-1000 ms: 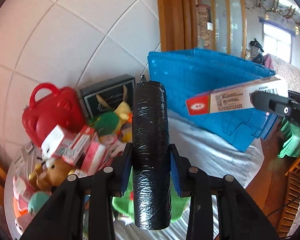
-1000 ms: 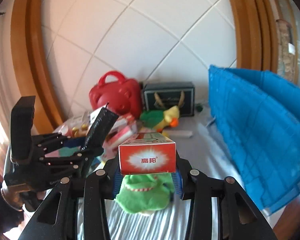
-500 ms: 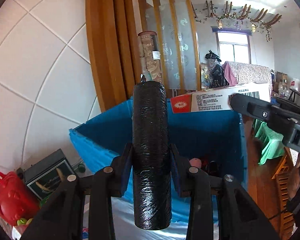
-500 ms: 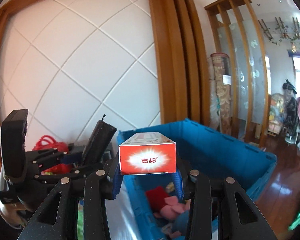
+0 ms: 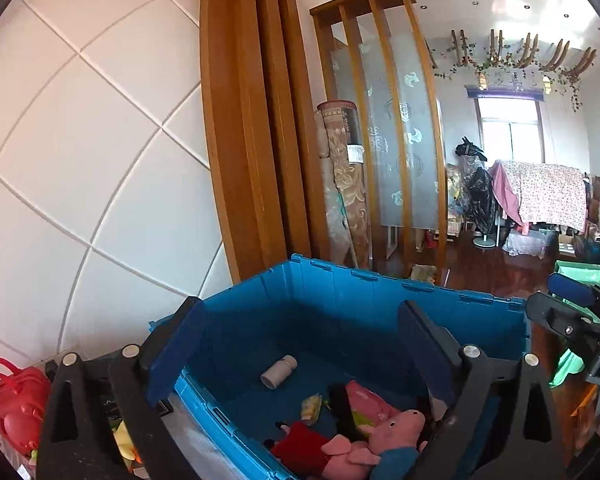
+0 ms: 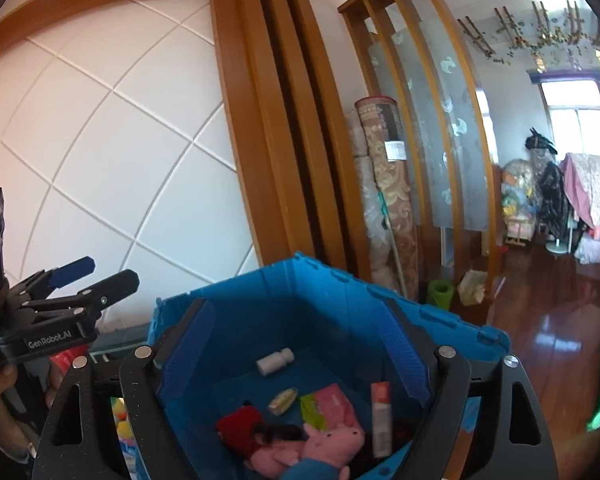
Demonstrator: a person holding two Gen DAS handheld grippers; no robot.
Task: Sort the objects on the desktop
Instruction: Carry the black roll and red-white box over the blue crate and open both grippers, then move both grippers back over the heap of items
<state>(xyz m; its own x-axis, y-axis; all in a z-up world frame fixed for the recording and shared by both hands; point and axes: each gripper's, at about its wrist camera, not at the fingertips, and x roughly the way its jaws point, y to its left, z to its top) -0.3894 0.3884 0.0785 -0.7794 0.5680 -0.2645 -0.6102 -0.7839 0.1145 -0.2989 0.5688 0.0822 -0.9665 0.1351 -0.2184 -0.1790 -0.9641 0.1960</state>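
Both grippers hang open and empty over the blue crate (image 5: 340, 300), which also shows in the right wrist view (image 6: 300, 288). My left gripper (image 5: 296, 344) has its jaws wide apart; it also shows from the side in the right wrist view (image 6: 92, 280). My right gripper (image 6: 300, 348) is wide open too. In the crate lie the red-and-white box (image 6: 381, 420), the black roll (image 5: 342, 410), a white bottle (image 6: 274, 361), pink pig toys (image 6: 332, 444) and small packets.
A red toy bag (image 5: 12, 404) and a dark box (image 5: 108, 404) stand left of the crate on the table. White tiled wall and wooden pillars (image 5: 256, 120) rise behind. A rolled carpet (image 5: 344, 184) leans beyond.
Both grippers swung right over the crate and opened. The black roll left my left gripper and the red-and-white box left my right gripper; both now lie in the crate.
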